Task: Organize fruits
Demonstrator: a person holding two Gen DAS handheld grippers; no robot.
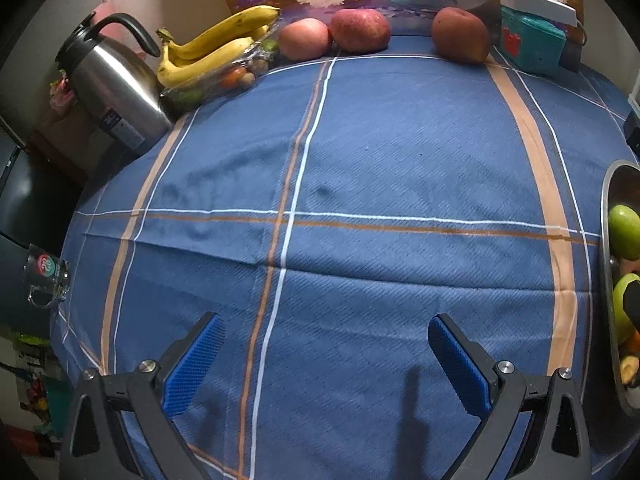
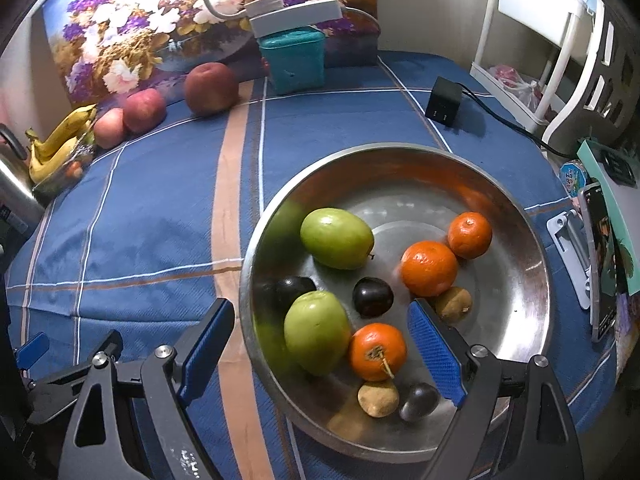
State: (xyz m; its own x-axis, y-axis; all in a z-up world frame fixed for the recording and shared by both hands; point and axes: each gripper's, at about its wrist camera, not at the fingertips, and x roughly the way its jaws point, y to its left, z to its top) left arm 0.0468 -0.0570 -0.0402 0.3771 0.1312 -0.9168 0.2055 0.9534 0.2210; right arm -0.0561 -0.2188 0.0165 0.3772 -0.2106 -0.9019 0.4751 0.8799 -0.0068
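Note:
A steel bowl (image 2: 500, 200) on the blue checked cloth holds two green fruits (image 2: 336, 238), three oranges (image 2: 428, 268), dark plums (image 2: 372, 296) and brown kiwis (image 2: 378, 400). My right gripper (image 2: 320, 308) hangs open over the bowl's near left side. One finger is outside the rim, the other over the bowl; the nearer green fruit (image 2: 316, 332) lies below, untouched. My left gripper (image 1: 325, 322) is open and empty over bare cloth. Far back lie bananas (image 1: 212, 48) in a glass dish and three red apples (image 1: 360, 30). The bowl (image 1: 608, 208) shows at the right edge.
A steel kettle (image 1: 116, 80) stands back left and a glass mug (image 1: 46, 280) at the left table edge. A teal box (image 2: 294, 60) with a white lamp sits at the back. A black charger (image 2: 442, 102), a phone on a stand (image 2: 600, 260) and a white rack (image 2: 540, 40) are on the right.

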